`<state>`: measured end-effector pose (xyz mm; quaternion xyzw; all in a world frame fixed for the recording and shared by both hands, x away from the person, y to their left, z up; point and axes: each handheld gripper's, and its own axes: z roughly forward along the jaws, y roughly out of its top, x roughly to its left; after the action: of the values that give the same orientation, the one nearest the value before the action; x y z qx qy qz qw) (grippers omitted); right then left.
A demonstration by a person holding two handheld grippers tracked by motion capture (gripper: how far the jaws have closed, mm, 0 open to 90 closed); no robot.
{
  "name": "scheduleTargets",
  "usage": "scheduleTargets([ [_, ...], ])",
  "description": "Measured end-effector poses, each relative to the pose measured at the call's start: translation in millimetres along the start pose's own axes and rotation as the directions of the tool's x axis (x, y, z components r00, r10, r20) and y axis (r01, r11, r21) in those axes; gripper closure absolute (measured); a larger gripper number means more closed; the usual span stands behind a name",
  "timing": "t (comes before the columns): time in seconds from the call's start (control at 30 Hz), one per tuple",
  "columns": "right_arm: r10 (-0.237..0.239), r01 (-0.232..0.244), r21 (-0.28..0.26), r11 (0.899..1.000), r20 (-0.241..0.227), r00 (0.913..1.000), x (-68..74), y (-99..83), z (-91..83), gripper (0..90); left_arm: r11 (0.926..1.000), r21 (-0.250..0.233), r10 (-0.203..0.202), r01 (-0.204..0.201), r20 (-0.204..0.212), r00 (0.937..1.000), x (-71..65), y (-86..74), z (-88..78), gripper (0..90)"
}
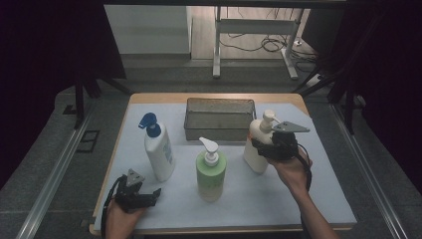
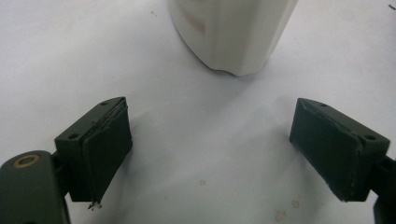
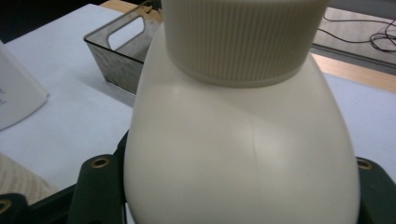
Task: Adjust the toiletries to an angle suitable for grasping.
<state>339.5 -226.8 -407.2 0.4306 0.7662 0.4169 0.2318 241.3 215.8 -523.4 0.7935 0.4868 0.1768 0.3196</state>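
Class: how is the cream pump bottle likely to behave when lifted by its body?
The cream bottle looks like smooth plastic with rounded shoulders, so it may slip between the jaws. It is tall with a pump on top, so probably tips easily. Its walls seem stiff; weight cannot be judged.

Cream pump bottle, upright on the right side of the table

The cream pump bottle (image 1: 258,144) stands upright on the white sheet that covers the table (image 1: 328,199), toward the table's right edge and nearer its far edge than its near one. Its body is broad at the base and narrows through rounded shoulders to a ribbed collar, with a white pump head on top whose spout points right. The plastic is plain, smooth and glossy, with no label on the side seen close up.
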Motion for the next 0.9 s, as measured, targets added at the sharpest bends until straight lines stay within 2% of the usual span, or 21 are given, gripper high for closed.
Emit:
scheduleTargets([
  [0.33,-0.026,0.025,-0.005,1.0,-0.039,0.9989,7.7,15.5,-14.1,36.9,1.0,0.0,0.0,0.0,0.0,1.0,0.0,0.0,0.0,12.3],
  [0.77,-0.04,0.04,-0.005,0.999,-0.093,0.9948,18.3,37.4,-17.2,36.9,1.0,0.0,0.0,0.0,0.0,1.0,0.0,0.0,0.0,12.3],
  [0.9,-0.029,0.028,-0.014,1.0,-0.1,0.9946,20.2,44.4,-14.9,36.9,1.0,0.0,0.0,0.0,0.001,1.0,0.1,0.0,0.0,12.3],
])
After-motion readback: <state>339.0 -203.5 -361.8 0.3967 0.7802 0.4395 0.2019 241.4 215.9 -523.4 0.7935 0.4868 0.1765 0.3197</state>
